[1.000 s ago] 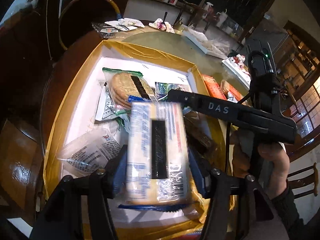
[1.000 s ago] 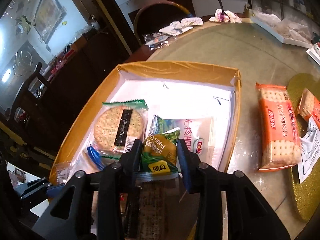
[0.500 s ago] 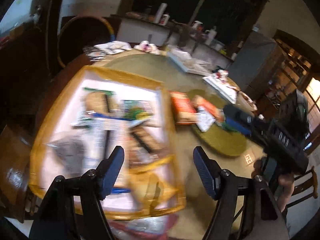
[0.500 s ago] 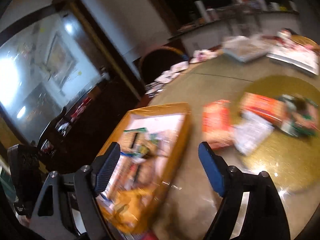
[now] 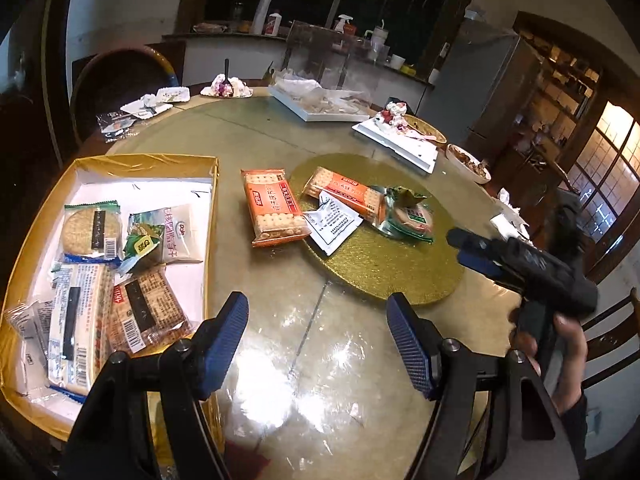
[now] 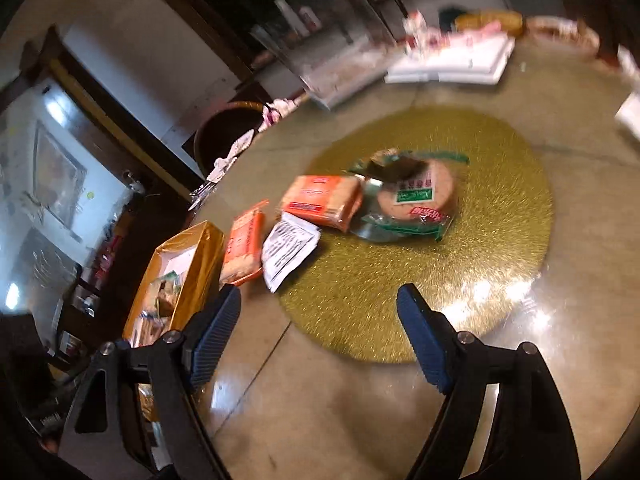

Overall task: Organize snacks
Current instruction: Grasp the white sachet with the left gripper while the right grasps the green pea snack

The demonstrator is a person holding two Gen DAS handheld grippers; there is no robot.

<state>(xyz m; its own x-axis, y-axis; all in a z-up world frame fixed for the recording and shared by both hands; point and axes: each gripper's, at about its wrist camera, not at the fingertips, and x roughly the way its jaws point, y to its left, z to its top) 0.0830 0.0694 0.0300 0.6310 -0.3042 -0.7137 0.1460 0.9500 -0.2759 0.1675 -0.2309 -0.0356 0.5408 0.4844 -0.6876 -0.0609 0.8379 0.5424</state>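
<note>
A gold box [image 5: 214, 216] with a white lining sits at the table's left and holds several snack packs, among them a long cracker pack [image 5: 76, 316]. An orange cracker pack [image 5: 272, 208] lies on the glass beside the box. A second orange pack [image 5: 348, 194], a white sachet [image 5: 334, 224] and a green round-biscuit pack [image 5: 408, 216] lie on a gold mat [image 5: 380, 264]. My left gripper [image 5: 318, 344] is open and empty over bare glass. My right gripper [image 6: 320, 340] is open and empty at the mat's [image 6: 500, 220] near edge; it also shows in the left wrist view [image 5: 480, 256].
White trays [image 5: 396, 140] with food scraps and a bowl [image 5: 468, 158] stand at the far side of the round glass table. Paper plates [image 5: 160, 100] lie at the far left by a dark chair [image 5: 120, 80]. A counter and fridge stand behind.
My left gripper let go of the long cracker pack in the box and swung right. My right gripper let go of the green pea pack in the box and swung right toward the gold mat.
</note>
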